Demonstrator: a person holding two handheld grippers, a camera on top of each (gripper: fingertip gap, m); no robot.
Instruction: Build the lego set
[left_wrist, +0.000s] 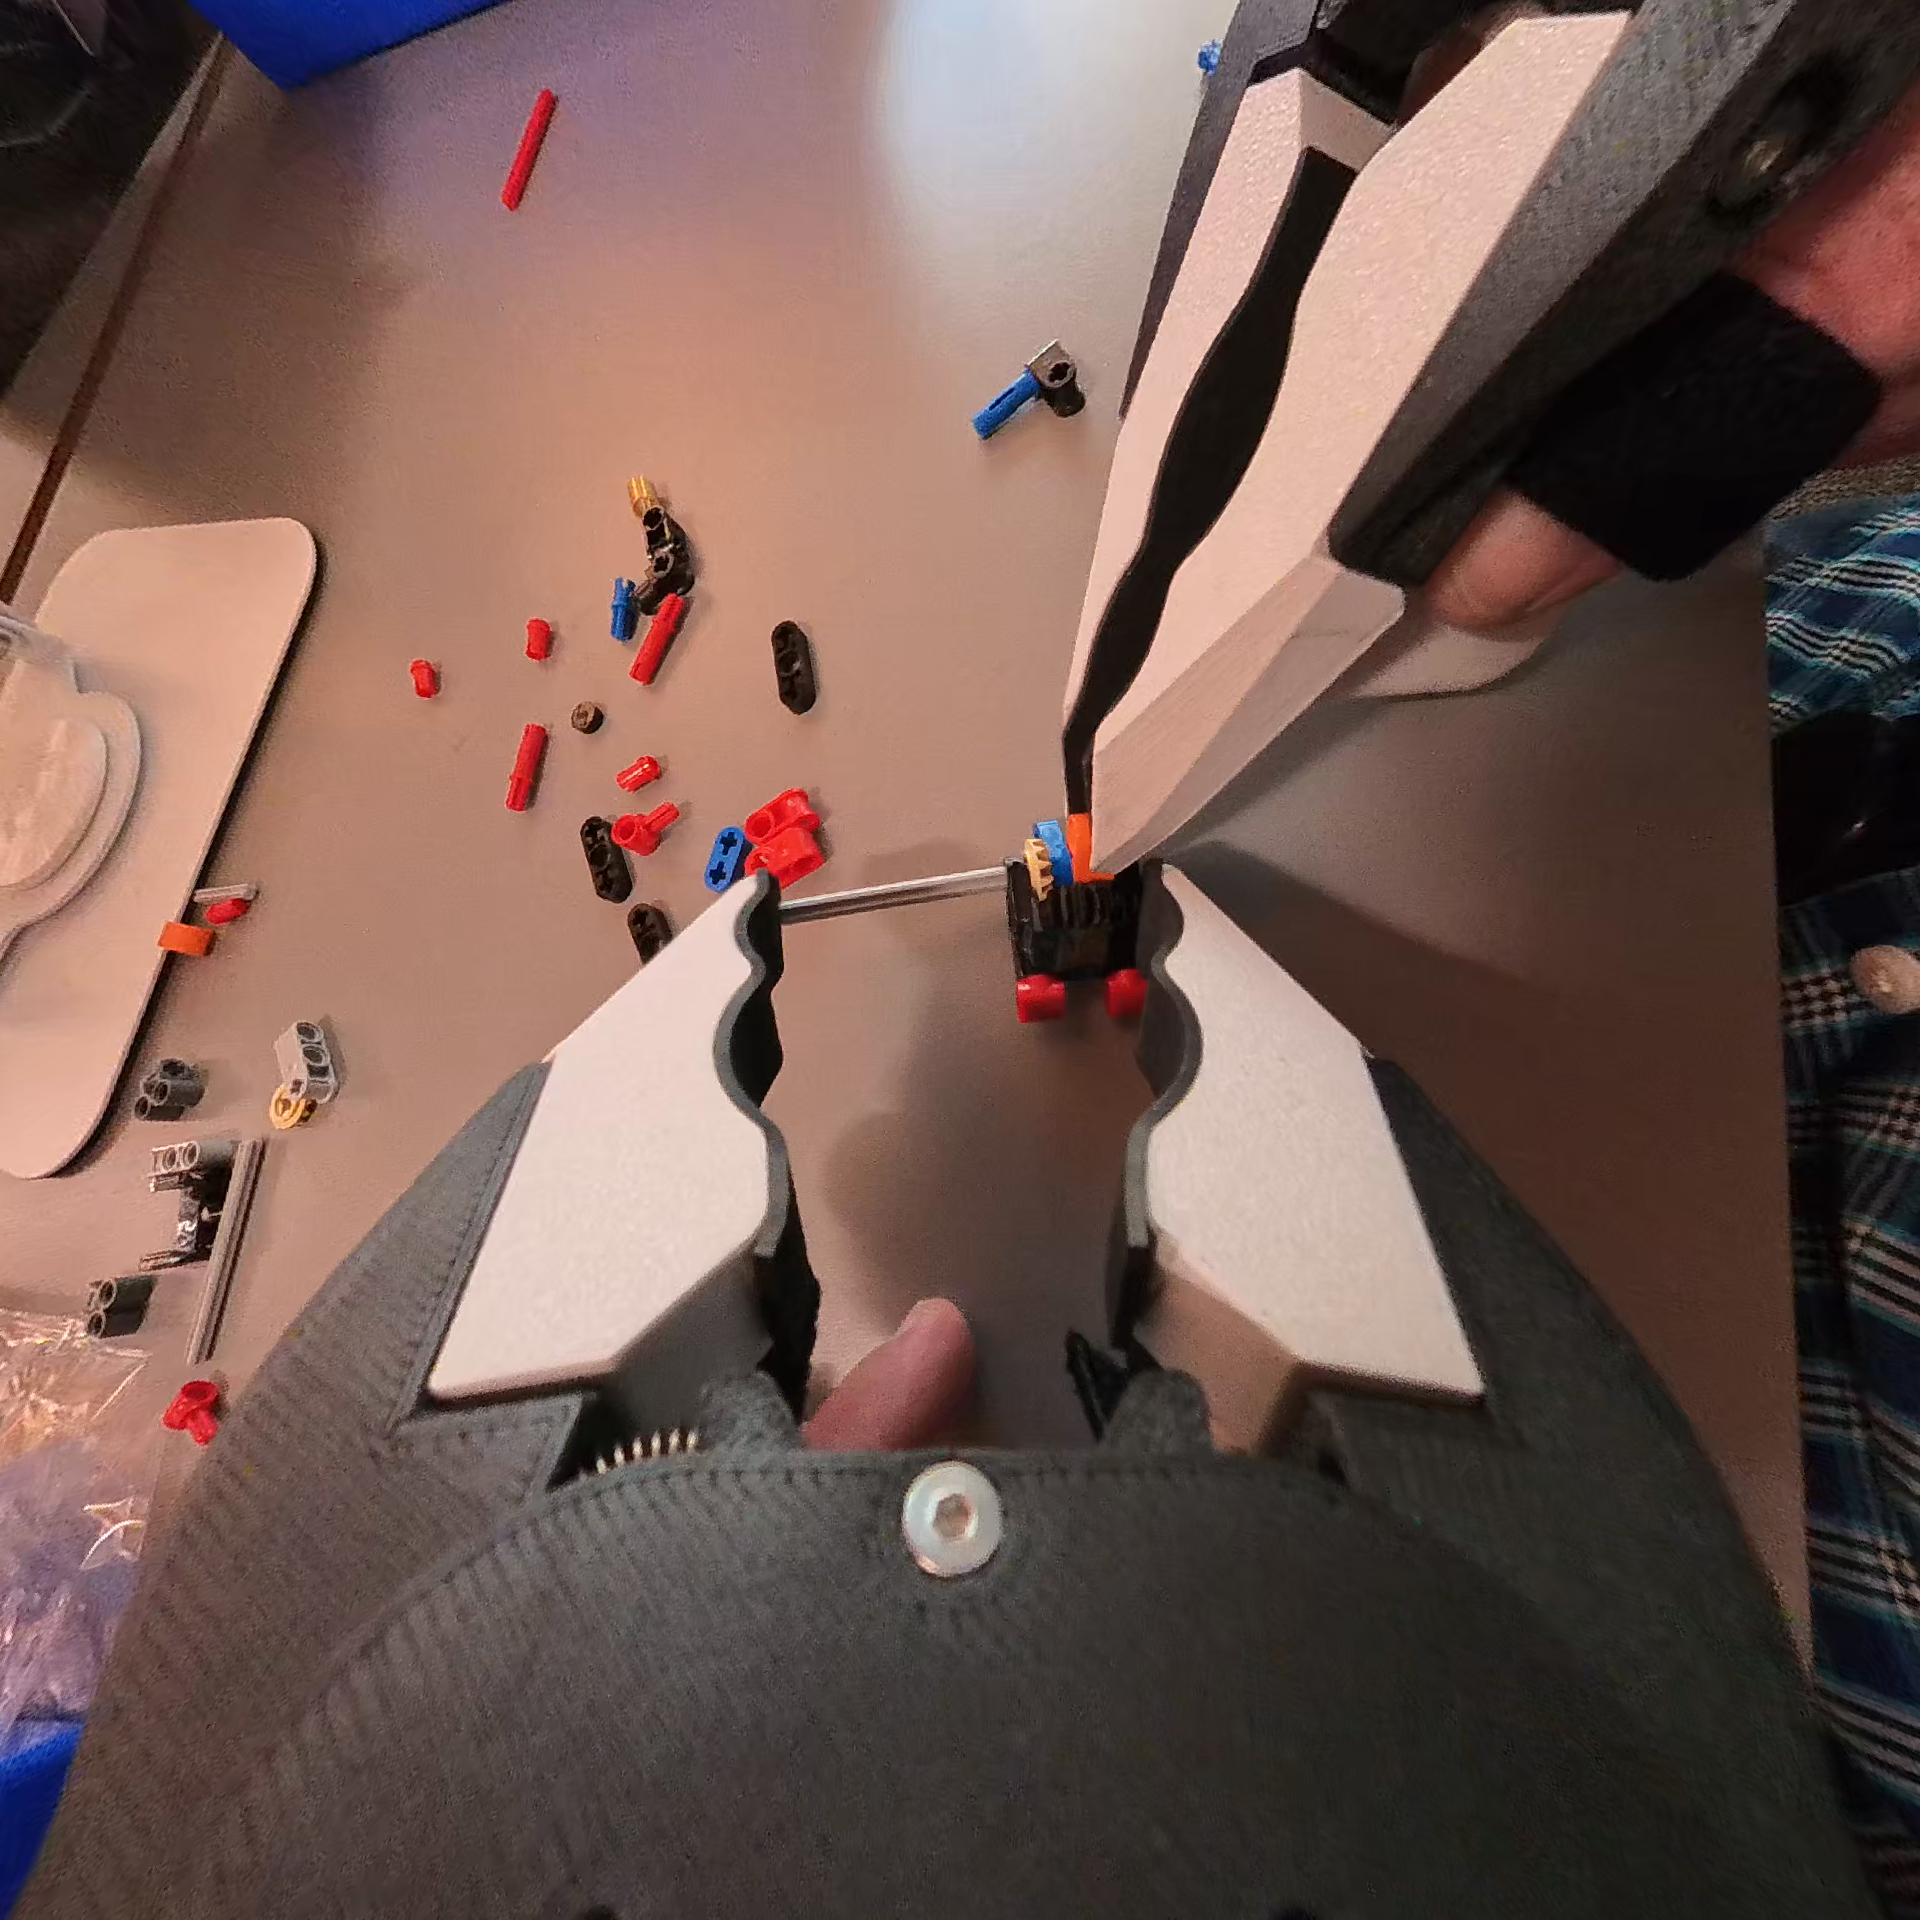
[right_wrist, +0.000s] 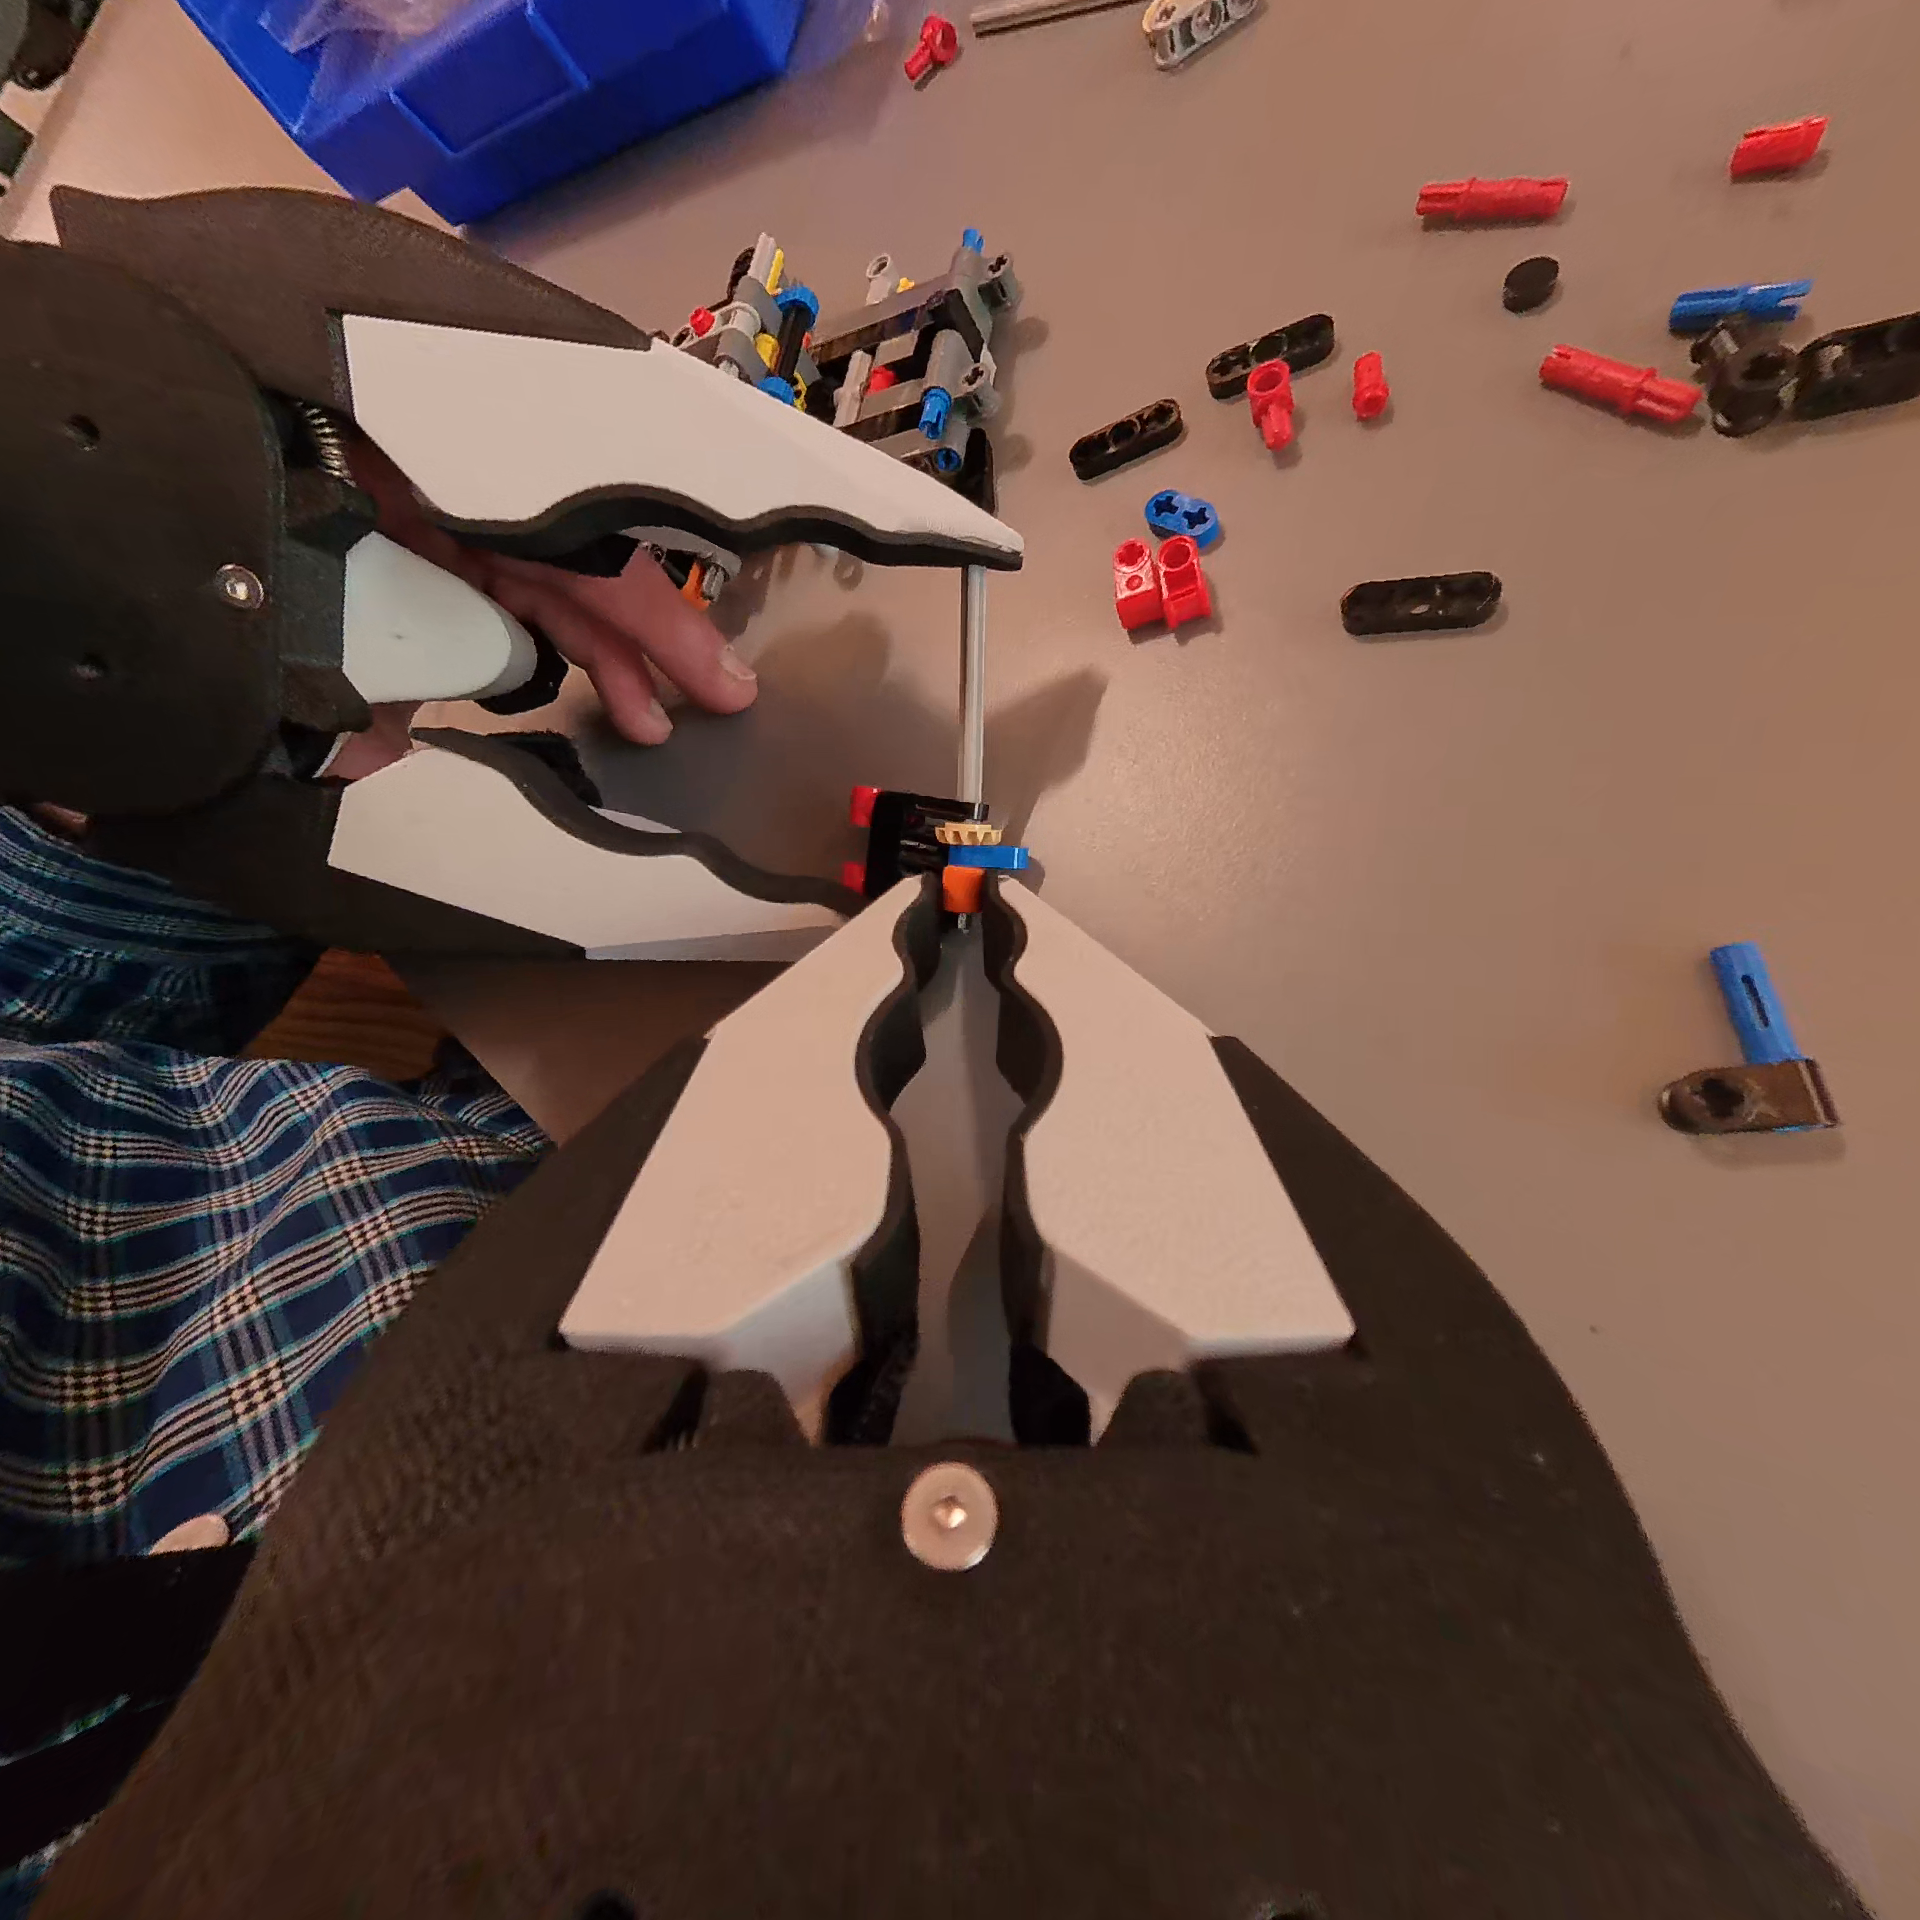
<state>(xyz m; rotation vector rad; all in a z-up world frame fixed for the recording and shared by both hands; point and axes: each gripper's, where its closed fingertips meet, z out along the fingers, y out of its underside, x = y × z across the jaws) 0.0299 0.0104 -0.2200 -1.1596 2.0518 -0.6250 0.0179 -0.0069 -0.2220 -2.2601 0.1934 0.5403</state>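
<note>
Pinching small orange plastic bush (right_wrist: 962, 889) with right hand-held gripper (right_wrist: 961, 896), beside thin grey metal-look axle (right_wrist: 975, 691); left hand-held gripper (left_wrist: 961, 899) spread wide, bracing axle; probably sliding bush home next.

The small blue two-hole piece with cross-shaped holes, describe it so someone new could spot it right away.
On the grey table, look just past the tip of the left tongs, among the loose parts. The blue two-hole piece lies flat just beyond a red connector pair. It is the only short blue oval there; the neighbouring black links are longer.
</note>
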